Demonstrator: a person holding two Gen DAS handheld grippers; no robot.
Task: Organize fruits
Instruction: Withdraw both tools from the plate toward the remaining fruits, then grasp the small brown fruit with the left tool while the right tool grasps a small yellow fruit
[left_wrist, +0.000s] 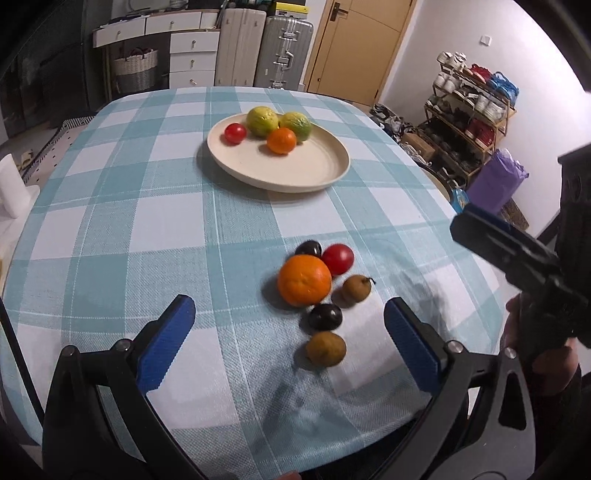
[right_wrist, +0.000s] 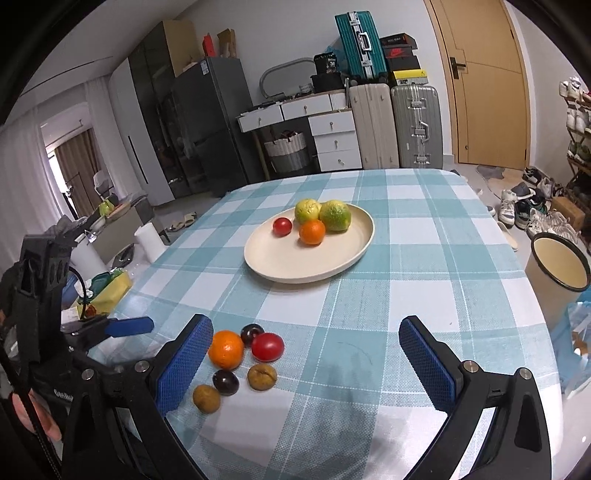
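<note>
Fruit awaited sorting as the left gripper (left_wrist: 289, 341) and right gripper (right_wrist: 306, 363), jaws spread and empty, hovered beside loose pieces near the round cream plate (left_wrist: 334, 162).

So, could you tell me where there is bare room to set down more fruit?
The plate is bare across its near half; its far side is crowded by the four fruits. Cloth between the plate and the loose fruit pile is free, as is the cloth right of that pile.
</note>
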